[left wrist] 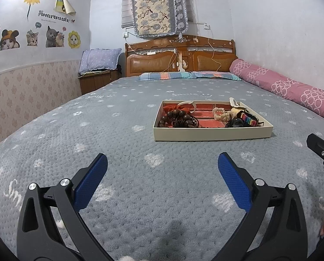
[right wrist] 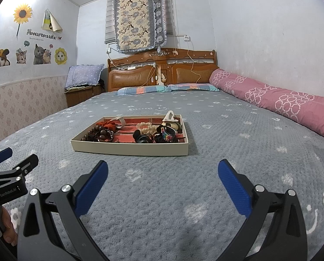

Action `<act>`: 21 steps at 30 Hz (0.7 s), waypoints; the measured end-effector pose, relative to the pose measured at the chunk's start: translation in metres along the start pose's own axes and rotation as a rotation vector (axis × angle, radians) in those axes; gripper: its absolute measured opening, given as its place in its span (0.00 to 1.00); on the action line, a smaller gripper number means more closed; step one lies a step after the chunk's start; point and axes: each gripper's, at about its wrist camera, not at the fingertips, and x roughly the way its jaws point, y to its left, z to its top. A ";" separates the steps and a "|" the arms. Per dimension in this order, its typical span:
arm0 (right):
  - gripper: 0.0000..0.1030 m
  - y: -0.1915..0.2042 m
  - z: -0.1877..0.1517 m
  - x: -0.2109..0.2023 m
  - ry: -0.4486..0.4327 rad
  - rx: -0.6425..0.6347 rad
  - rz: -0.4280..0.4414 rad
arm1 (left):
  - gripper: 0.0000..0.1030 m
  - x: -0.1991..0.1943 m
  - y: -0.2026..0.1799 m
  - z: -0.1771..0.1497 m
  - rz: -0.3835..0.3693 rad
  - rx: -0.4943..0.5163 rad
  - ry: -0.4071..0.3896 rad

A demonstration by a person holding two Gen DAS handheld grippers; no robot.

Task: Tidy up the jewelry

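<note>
On the grey bedspread (left wrist: pixel 122 195), a shallow cream tray (left wrist: pixel 212 133) w/ red lining sits mid-bed, well ahead of both grippers. Contents are a jumble & hard to sort out: dark wooden beads (left wrist: pixel 179 117) at its left end, a red scrunchie (right wrist: pixel 106 124) behind them, a cream scrunchie (right wrist: pixel 147 127) near the middle, black hair clips (right wrist: pixel 143 139) & a rainbow-striped piece (left wrist: pixel 250 118) at the right end. The near wall hides the tray floor closest to cam, so can't tell what lies there.

Left gripper (left wrist: pixel 162 163) hovers low over the bedspread, jaws spread wide, nothing btwn them. Right gripper (right wrist: pixel 162 167) is in the same pose, jaws wide apart, empty, pointed toward the tray. Each shows only partly in the other's view, cut off at frame edge. A thumb (right wrist: pixel 9 228) shows at lower left of the right wrist view; rest of that hand is hidden.

Pink bolster (right wrist: pixel 281 102) runs along the right wall.
</note>
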 end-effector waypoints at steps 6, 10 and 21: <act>0.96 0.000 0.000 0.000 0.000 -0.001 0.000 | 0.95 0.000 0.000 0.000 0.001 -0.001 0.001; 0.96 0.000 0.001 0.000 0.000 0.000 0.000 | 0.95 0.000 0.000 0.000 0.000 -0.001 0.001; 0.96 0.000 0.001 0.000 0.001 0.000 0.000 | 0.95 0.001 -0.005 0.000 -0.019 0.017 -0.006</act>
